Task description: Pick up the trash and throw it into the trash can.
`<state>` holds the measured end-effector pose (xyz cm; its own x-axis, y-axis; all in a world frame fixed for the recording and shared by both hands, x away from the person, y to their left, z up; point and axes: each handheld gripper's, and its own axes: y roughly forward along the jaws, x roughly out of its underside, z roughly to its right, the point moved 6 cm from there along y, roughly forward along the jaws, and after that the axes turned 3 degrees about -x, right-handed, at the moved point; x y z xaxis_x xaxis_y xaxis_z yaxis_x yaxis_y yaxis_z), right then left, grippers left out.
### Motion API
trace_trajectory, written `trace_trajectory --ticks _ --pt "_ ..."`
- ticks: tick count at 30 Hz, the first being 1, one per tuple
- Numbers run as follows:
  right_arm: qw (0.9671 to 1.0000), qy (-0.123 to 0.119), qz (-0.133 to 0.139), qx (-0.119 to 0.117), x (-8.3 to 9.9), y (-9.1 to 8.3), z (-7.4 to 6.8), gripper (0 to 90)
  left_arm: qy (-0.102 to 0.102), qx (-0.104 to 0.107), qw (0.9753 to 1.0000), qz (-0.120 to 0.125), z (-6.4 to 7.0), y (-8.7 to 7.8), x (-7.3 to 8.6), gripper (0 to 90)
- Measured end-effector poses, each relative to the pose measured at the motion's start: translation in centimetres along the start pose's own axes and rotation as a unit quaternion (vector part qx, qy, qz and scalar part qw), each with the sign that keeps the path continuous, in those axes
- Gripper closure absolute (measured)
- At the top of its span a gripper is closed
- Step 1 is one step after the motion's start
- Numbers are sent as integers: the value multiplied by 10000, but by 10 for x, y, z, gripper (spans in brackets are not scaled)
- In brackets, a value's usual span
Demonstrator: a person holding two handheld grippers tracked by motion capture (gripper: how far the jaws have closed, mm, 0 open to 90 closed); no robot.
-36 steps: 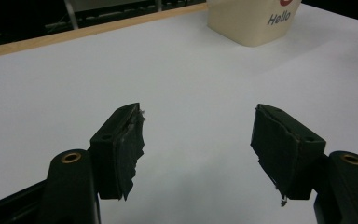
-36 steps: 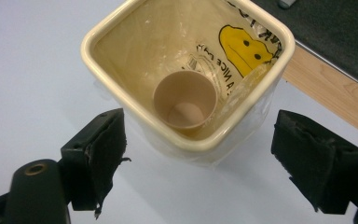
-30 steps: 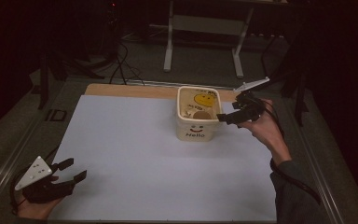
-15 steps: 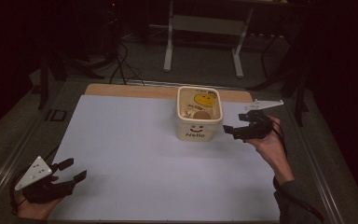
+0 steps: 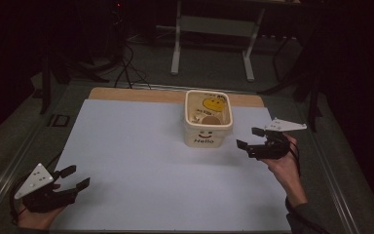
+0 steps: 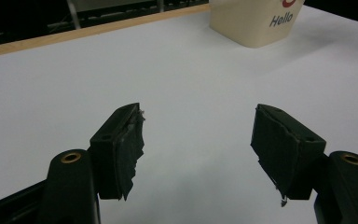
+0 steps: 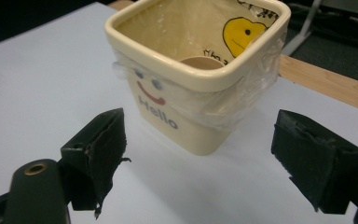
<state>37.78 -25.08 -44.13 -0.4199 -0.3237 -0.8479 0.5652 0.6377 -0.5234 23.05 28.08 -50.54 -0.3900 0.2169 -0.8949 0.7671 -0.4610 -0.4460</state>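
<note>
Hovering just right of the tub, the right gripper has its fingers apart; the left gripper, fingers also apart, rests on the tabletop.

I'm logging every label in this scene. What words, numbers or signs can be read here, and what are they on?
"Hello": printed on the side of the cream container, under a drawn smiling face; it reads the same in the high view and the left gripper view.
Small dark writing beside the yellow smiley face inside the container: too small to read.
No number or brand can be read.
</note>
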Motion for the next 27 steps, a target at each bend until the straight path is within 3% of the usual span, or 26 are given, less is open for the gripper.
trace_trajectory --ticks 2,16,27 --pt "9999 -15 165 -29 10 -2 -3 171 -3 -4 10000 -9 0 0 0 336" --pt "9989 -134 450 46 50 -9 -6 136 -48 -34 10000 37 -1 -1 0 332" --pt "9976 -441 496 -211 58 -17 -20 130 -35 -52 10000 61 -1 -1 -1 329"
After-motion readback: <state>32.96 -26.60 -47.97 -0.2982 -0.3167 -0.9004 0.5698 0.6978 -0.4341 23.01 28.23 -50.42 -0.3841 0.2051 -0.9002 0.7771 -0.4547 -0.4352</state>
